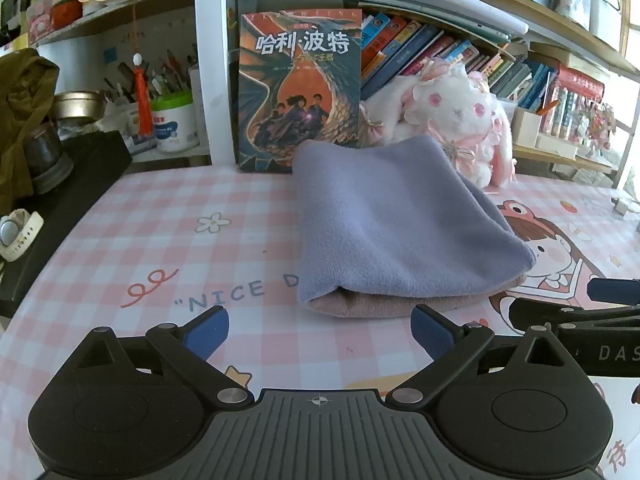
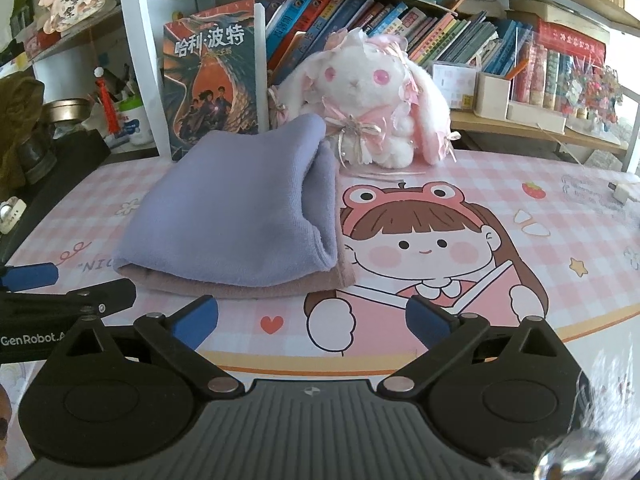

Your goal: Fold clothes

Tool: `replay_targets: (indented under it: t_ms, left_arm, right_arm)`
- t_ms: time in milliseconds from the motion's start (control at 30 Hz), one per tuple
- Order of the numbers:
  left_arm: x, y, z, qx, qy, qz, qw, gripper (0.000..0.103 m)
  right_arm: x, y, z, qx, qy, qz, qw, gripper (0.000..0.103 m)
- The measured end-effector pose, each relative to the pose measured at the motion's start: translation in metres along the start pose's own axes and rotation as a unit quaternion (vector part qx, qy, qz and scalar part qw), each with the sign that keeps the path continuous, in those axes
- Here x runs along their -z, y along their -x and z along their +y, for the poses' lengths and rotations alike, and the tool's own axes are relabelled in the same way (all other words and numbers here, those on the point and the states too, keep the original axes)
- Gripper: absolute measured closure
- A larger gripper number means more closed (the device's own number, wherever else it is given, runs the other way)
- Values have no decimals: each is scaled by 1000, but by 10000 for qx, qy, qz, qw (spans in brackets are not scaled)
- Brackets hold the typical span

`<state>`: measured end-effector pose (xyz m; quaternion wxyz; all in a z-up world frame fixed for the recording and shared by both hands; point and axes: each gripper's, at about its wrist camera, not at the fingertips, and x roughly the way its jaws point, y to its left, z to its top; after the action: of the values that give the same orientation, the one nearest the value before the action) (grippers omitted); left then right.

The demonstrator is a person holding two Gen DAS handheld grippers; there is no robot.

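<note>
A folded lilac cloth (image 1: pixel 396 224) with a pinkish-brown underside lies on the pink checked desk mat (image 1: pixel 160 232); it also shows in the right wrist view (image 2: pixel 236 216). My left gripper (image 1: pixel 320 332) is open and empty, just in front of the cloth's near edge. My right gripper (image 2: pixel 312 320) is open and empty, in front of the cloth's near right corner, above the mat's cartoon girl (image 2: pixel 424 248). Each gripper's side shows in the other's view: the right gripper (image 1: pixel 600 300) and the left gripper (image 2: pixel 36 280).
A white plush rabbit (image 2: pixel 360 92) and a standing book (image 1: pixel 298 92) are right behind the cloth, under shelves of books. A black block (image 1: pixel 60 208) with a white watch (image 1: pixel 16 232) is on the left. A small white plug (image 2: pixel 624 192) lies far right.
</note>
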<state>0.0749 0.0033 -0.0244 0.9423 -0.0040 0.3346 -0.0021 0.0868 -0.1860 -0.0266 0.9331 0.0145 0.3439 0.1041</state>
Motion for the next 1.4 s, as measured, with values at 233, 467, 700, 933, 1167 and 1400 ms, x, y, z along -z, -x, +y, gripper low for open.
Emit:
replay_targets:
  t_ms: [233,467,700,933,1167,1400]
  left_arm:
    - [-1,-1,0,34,35,33,10000,4]
    - [-1,0,1,51,43,35,10000,4]
    - [-1,0,1,96,17,38,9999,4]
    - [-1,0,0,79,-22,42,10000,3]
    - [-1,0,0,84,-8,56,9999,3]
    - [-1,-1,0,99,20,83,9999,3]
  right_arm:
    - [0,0,0,38,-8,26,10000,2]
    - [0,-1,1,60,3,22,10000,2]
    - [-1,0,2,69,18,15,10000,2]
    - [0,0,1,47,0,18,10000,2]
    - [-1,0,1,68,-2,34,10000,2]
    - [0,0,1,75,-5,39,10000,2]
